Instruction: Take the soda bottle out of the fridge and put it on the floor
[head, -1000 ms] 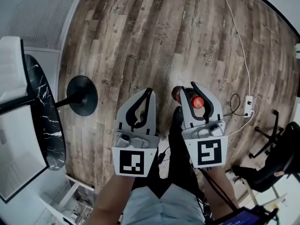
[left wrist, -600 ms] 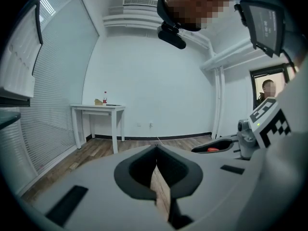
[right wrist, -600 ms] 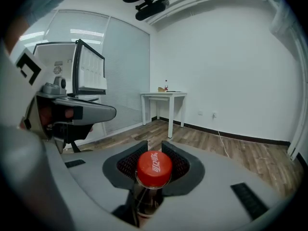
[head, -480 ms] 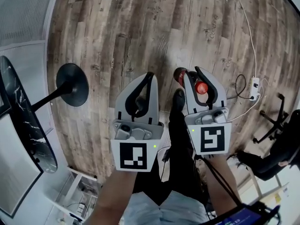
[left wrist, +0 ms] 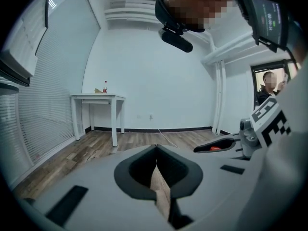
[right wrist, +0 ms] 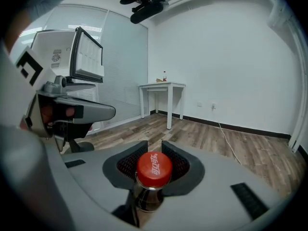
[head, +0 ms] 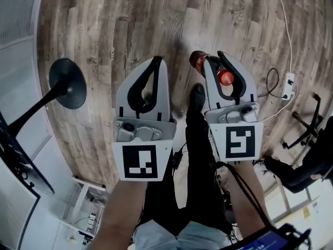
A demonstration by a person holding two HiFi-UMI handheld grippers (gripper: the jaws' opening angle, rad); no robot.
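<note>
Currently the soda bottle [right wrist: 154,170] is clamped by its neck in the right hand-held gripper [head: 213,58], over the floor [head: 130,25]; the left hand-held gripper [head: 155,60] is closed, empty. If released tilted or early, the bottle could be toppled.

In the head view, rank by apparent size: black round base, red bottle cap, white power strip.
Largest: black round base.
Then red bottle cap and white power strip, which look alike; the cap is nearer the camera, so unranked.
</note>
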